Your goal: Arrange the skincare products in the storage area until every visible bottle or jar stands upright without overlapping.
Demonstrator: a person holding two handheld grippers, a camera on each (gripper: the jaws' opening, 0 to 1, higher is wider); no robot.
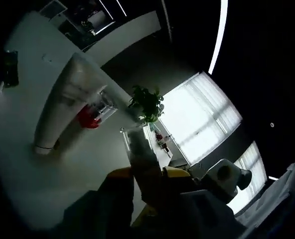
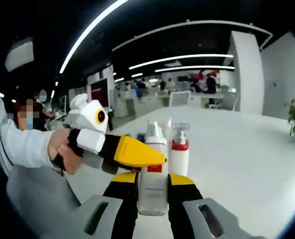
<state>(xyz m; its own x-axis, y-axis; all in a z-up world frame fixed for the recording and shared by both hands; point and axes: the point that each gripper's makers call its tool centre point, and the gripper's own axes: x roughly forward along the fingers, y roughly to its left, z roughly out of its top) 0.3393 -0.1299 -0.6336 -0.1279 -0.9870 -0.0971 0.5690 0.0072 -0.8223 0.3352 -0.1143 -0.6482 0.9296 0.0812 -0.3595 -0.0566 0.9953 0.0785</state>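
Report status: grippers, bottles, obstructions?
Right gripper shut on white pump bottle with red label. Left gripper beside it, state unclear. Red-collared white bottle upright behind. Nothing blocking.

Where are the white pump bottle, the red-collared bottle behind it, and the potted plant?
White pump bottle (image 2: 153, 185): right gripper view, on its body below the red label.
Red-collared bottle (image 2: 179, 157): right gripper view, on its white body.
Potted plant (image 1: 147, 103): left gripper view, on its leaves.
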